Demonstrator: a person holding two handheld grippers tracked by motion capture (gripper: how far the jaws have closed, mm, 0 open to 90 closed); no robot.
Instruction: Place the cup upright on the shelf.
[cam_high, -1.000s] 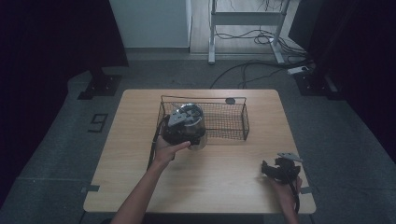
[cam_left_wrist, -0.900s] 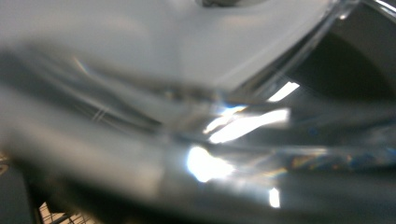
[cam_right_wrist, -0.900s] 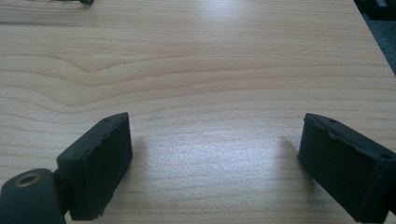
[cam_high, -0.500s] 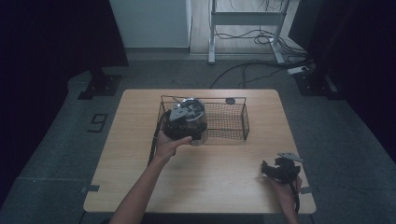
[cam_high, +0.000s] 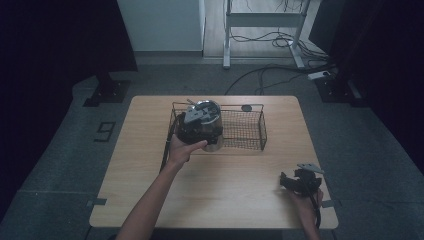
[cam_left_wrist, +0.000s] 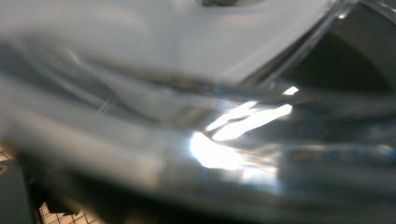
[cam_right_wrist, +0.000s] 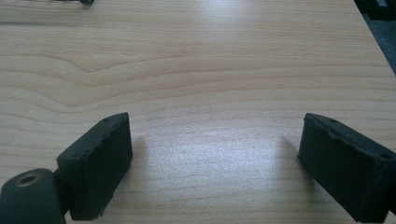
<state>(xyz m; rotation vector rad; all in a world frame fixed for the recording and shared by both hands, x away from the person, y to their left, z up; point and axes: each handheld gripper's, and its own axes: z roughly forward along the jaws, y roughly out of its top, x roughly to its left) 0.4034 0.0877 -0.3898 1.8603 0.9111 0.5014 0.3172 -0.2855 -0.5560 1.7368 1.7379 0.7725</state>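
One table (cam_high: 150, 200), one wire basket (cam_high: 250, 131), one glass jar (cam_high: 207, 125) and two grippers are counted. The right gripper (cam_right_wrist: 212, 158), jaws wide apart over bare wood, is seen nearest; the left gripper (cam_high: 197, 122) is held at the jar over the basket's left end, grip not discernible. Since earlier, the jar has been carried slightly further over the basket; close blurred glass (cam_left_wrist: 196, 93) is shown in the left gripper view.

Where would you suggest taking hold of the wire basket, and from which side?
I'd take the wire basket by the top rim of its right short wall, coming down from above with one of the fingers inside and one outside. That wall is thin, upright and free, and nearest the open right gripper; the left gripper crowds the left end.
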